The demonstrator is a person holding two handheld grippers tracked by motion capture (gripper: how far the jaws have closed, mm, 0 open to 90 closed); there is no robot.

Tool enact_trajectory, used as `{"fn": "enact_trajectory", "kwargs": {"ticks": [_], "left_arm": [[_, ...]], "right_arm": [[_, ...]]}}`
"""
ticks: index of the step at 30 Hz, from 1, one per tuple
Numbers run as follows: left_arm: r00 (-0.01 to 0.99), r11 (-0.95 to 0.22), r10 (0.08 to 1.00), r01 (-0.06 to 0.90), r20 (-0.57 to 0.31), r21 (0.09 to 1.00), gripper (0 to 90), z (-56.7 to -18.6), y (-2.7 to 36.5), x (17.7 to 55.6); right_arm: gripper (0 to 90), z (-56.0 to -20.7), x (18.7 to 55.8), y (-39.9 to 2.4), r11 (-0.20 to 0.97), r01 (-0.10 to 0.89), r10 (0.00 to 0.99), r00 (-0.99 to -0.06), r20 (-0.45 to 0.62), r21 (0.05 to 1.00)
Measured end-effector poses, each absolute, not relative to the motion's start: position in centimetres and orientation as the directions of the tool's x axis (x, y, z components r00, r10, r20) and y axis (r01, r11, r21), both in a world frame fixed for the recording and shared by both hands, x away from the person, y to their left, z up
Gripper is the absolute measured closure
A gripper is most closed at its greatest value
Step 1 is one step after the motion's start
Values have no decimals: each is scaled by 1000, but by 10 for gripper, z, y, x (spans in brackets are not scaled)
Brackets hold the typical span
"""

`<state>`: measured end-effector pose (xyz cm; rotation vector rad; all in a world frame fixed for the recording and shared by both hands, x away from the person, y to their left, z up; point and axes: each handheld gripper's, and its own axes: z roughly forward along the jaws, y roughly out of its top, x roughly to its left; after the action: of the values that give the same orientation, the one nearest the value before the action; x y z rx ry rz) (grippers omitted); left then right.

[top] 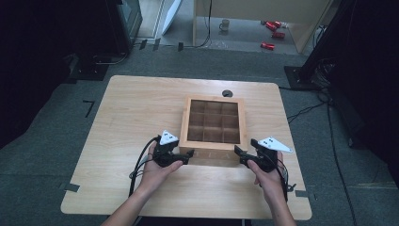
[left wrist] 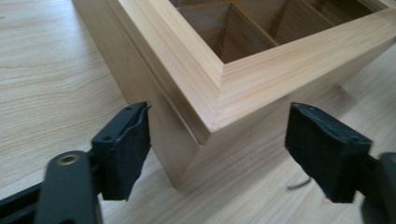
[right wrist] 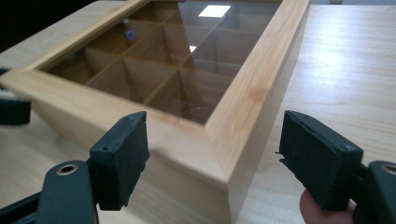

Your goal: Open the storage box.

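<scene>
Sitting near the middle of the pale wooden tabletop (top: 131, 108), the square light-wood box (top: 214, 123) with a glass-paned lid and nine inner compartments is resting flat, lid closed. We are bringing our left gripper (top: 187, 157) to its near left corner; the jaws are standing apart with that corner (left wrist: 205, 135) between them, neither pad pressing on the wood. We are holding our right gripper (top: 238, 155) at the near right corner, jaws likewise spread around the corner (right wrist: 224, 172) without gripping. Beyond the tabletop, a mug (top: 225, 24) and red objects (top: 271, 28) are lying on the floor.
</scene>
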<state>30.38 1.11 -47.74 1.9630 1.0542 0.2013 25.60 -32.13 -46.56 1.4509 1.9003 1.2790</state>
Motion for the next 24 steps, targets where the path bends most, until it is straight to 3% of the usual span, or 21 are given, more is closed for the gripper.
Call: {"fn": "enact_trajectory", "kwargs": {"ticks": [5, 15, 24], "left_arm": [[632, -253, 737, 589, -242, 768, 237, -476, 10, 303], [649, -271, 734, 552, -201, 789, 381, -480, 16, 298], [648, -282, 744, 524, -161, 804, 445, -477, 16, 294]], "right_arm": [[240, -476, 252, -324, 79, 525, 896, -410, 170, 848], [300, -486, 253, -319, 115, 520, 892, -429, 142, 846], [345, -484, 252, -320, 106, 498, 883, -445, 149, 861]]}}
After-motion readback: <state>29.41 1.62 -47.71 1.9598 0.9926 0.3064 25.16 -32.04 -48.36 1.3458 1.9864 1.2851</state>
